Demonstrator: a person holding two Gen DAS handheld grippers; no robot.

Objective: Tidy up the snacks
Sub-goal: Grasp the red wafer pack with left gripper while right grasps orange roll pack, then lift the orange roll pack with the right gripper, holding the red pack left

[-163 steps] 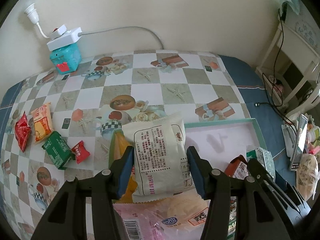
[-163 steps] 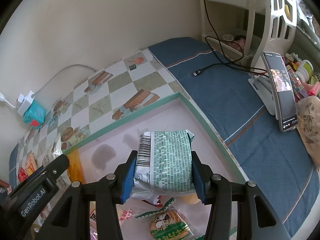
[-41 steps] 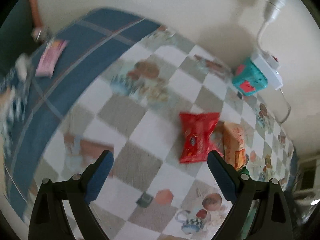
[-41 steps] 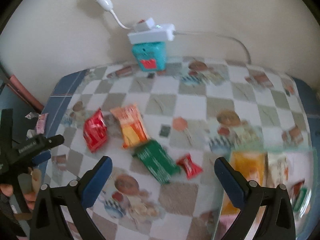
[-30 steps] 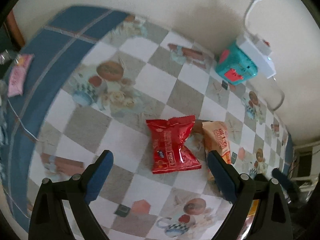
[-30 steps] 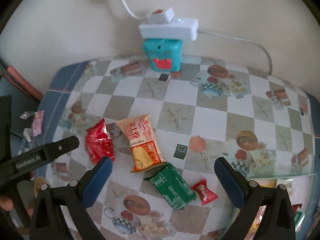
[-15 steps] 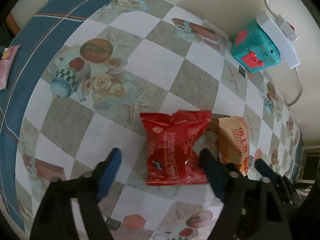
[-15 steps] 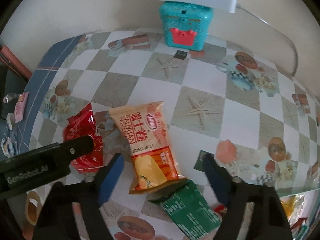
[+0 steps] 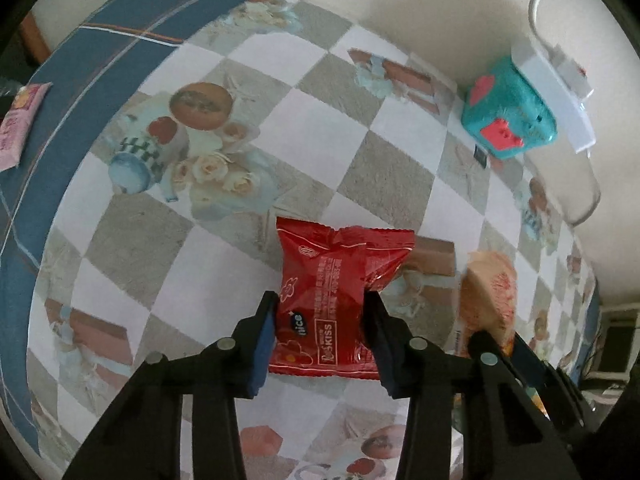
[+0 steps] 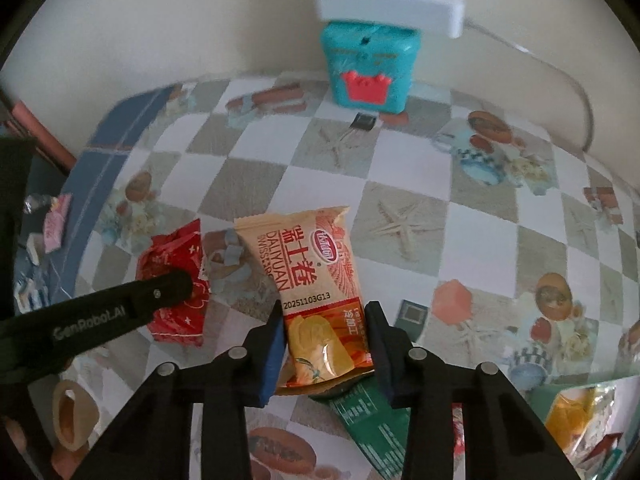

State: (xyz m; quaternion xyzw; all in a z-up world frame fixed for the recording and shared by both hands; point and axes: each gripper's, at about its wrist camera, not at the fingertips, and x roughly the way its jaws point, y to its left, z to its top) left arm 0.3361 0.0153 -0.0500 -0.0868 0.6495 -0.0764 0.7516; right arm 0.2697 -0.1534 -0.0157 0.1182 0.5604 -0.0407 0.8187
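Red snack packet (image 9: pixel 332 300) on checkered surface (image 9: pixel 312 136), left tongs (image 9: pixel 320 320) just closed, pinching its sides, right tongs (image 10: pixel 326 330) just closed, pinching orange snack packet (image 10: pixel 316 292) beside it

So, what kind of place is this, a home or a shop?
Most likely a home. The snacks lie on a table with a checked, printed cloth; a teal toy box sits by the wall under a white power strip.
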